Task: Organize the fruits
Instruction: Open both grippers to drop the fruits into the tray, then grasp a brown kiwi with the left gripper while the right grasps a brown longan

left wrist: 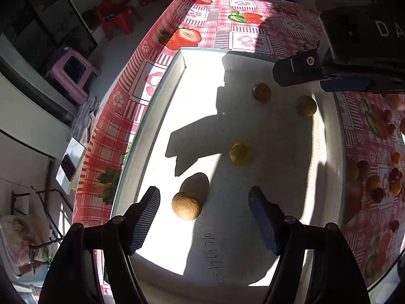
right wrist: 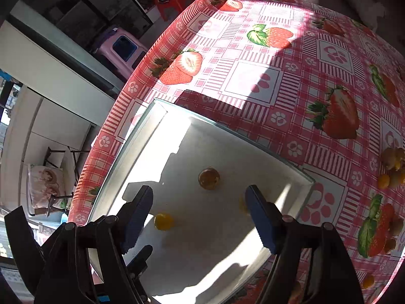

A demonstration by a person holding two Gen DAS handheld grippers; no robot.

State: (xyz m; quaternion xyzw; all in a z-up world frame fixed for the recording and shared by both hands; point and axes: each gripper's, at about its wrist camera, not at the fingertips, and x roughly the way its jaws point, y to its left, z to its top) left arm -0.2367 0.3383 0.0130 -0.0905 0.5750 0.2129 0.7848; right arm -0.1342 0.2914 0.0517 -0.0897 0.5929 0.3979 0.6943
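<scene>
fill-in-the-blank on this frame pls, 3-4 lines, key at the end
1. The round brown fruit lies in the shallow white tray, in front of the ____ claw.
2. Both claws, including the right claw, are ____.
3. The tray sits on a pink checked tablecloth printed with ____.
4. The small yellow fruit lies ____ the tray.

Missing words: left; open; strawberries; inside

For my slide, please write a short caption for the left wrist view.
Open left gripper above a brown round fruit in the white tray.

Harsh sunlight, blown-out glare on white tray (left wrist: 157,116), hard dark shadows, fisheye-bent dim edges
</scene>
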